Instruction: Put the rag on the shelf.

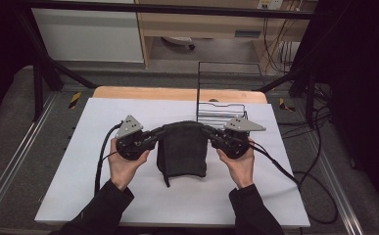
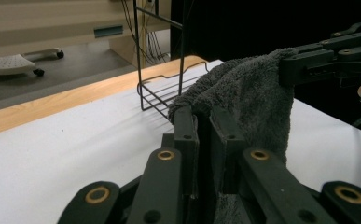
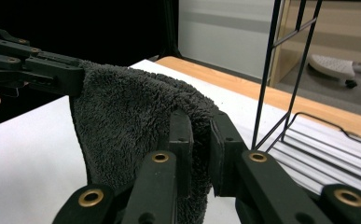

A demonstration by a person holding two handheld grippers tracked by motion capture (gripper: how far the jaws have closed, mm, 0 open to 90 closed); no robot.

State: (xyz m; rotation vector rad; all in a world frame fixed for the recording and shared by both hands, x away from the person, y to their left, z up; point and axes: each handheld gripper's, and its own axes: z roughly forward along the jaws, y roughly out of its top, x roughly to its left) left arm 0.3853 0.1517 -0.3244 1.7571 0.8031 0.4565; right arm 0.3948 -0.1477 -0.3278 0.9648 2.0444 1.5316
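Observation:
A dark grey fluffy towel (image 1: 183, 149) hangs folded between my two grippers above the white table sheet (image 1: 79, 161). My left gripper (image 1: 160, 132) is shut on the towel's left top corner, and its jaws pinch the cloth (image 2: 243, 98) in the left gripper view. At the other top corner my right gripper (image 1: 207, 132) is shut on the towel (image 3: 122, 116) too. In the left gripper view the right gripper (image 2: 285, 65) shows at the upper right, clamped on the cloth. The left gripper (image 3: 78, 77) shows at the upper left of the right gripper view.
A black wire rack (image 1: 221, 110) stands just behind the towel at the table's far right, with a tall wire frame rising from it. Its wires (image 3: 285, 70) are close to my right gripper. Cables (image 1: 285, 171) trail off to the right. A wooden table edge (image 1: 143, 93) runs behind the sheet.

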